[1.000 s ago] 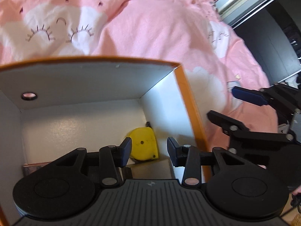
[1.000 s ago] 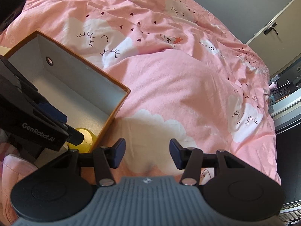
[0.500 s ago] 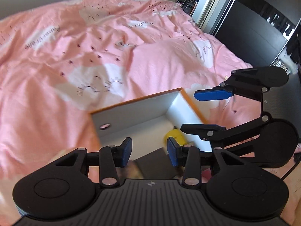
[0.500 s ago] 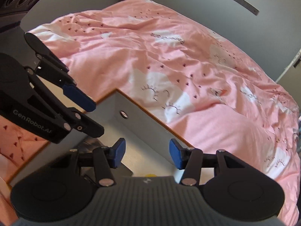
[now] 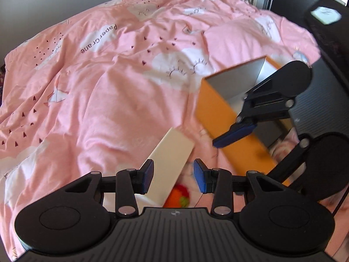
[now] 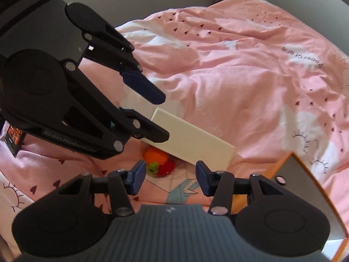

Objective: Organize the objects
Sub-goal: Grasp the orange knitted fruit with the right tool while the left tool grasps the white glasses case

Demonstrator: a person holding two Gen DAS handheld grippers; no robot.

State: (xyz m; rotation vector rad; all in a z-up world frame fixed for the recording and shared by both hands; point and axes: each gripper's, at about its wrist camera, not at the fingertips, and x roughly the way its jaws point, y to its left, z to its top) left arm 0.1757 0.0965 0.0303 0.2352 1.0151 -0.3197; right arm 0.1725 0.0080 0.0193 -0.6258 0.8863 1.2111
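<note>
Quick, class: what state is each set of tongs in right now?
Left tongs: open, holding nothing.
Right tongs: open, holding nothing.

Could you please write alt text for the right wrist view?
The open right gripper hovers over a pink duvet, facing a white box and a colourful toy. The open left gripper reaches in from the left; an orange box sits at the right.

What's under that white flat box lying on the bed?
A knitted toy in orange, green and red pokes out from under the tilted white box. How far it runs beneath is hidden, as is anything else under there.
</note>
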